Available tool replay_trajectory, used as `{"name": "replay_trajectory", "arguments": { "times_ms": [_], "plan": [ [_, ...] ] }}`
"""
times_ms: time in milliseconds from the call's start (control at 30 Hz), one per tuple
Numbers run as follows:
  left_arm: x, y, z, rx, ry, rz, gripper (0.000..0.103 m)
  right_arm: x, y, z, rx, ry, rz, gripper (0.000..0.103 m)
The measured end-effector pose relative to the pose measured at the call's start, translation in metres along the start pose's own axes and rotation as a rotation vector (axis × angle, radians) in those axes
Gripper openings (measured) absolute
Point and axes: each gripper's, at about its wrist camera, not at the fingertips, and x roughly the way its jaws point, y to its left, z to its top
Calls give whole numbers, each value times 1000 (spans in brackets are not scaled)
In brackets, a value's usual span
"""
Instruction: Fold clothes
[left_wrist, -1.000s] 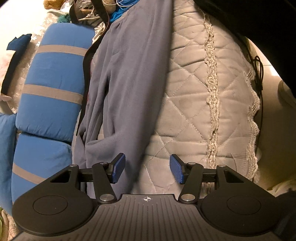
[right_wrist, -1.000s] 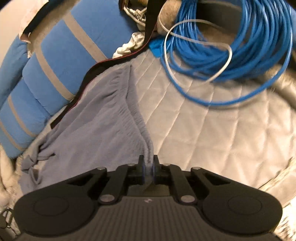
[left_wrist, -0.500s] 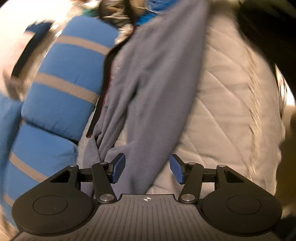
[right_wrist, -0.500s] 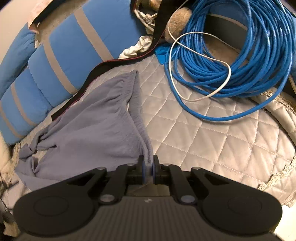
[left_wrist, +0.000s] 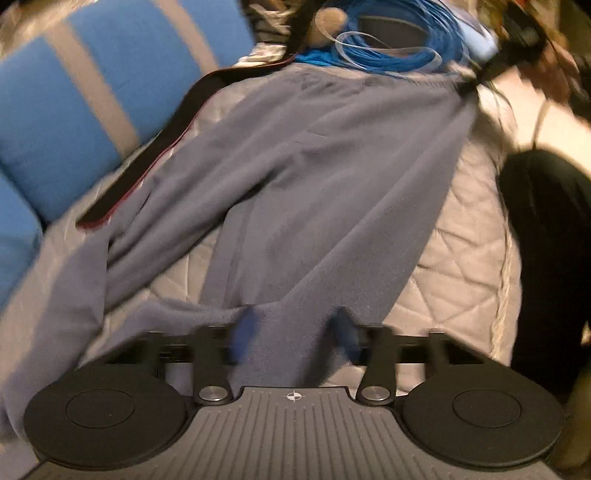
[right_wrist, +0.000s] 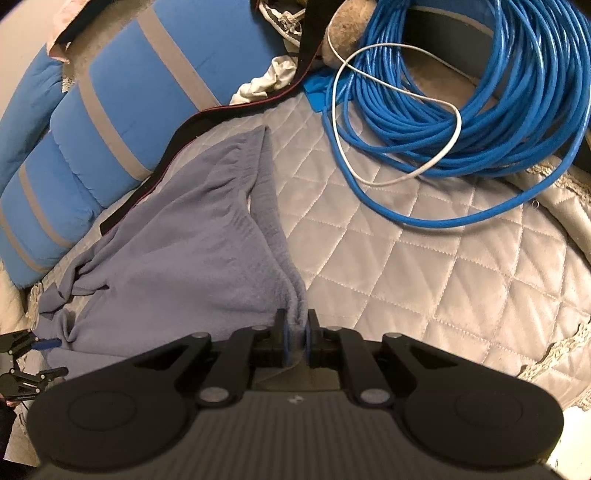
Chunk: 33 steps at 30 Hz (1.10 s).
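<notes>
Blue pillow (right_wrist: 122, 107): grey-striped, lying along the left edge of the quilted bedspread (right_wrist: 424, 273).
Garment (right_wrist: 177, 251): grey-blue fleece clothing spreading over the bedspread just beside the pillow.
Left gripper (left_wrist: 295, 332): blurred, fingers standing wide apart with a garment fold lying between them.
Right gripper (right_wrist: 296, 338): pinching a bunched garment edge, jaws nearly together.
Cable coil (right_wrist: 480, 103): blue, sitting at the far right, looped by a white cord (right_wrist: 406, 110).
</notes>
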Motion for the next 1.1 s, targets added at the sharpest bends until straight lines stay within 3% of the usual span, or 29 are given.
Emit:
{"name": "replay_trajectory", "arguments": {
  "times_ms": [67,133,433,600,767,800,833,867,900,967,1033,1100],
  "plan": [
    [-12,0,0,2,-28,-34,5,1,-1,0,4,3,1,10],
    [-19,-15,-10,45,-26,-25,3,2,-2,1,10,2,6,10],
    [-43,-83,-46,217,-1,22,2,-3,-1,-1,19,-29,23,8],
    [-43,-103,-43,239,8,2,2,-7,1,6,24,-35,-13,7],
    [-30,-120,-40,278,63,50,5,-4,-6,7,40,-9,-36,8],
    [-27,-120,-41,283,77,57,6,-2,-6,6,38,14,-36,11],
    [-27,-121,-42,297,80,54,7,-3,-5,4,39,14,-49,29],
    [-30,-121,-43,307,78,46,9,-5,-5,3,39,12,-63,39],
    [-33,-120,-45,303,71,36,12,-7,-4,2,40,10,-76,40],
    [-43,-115,-47,284,52,14,32,-17,2,0,-1,-31,-101,64],
    [-53,-108,-48,251,23,6,49,-30,12,-4,-59,-84,-91,76],
    [-65,-98,-49,200,-11,20,53,-38,29,-8,-109,-119,-62,81]
  ]
}}
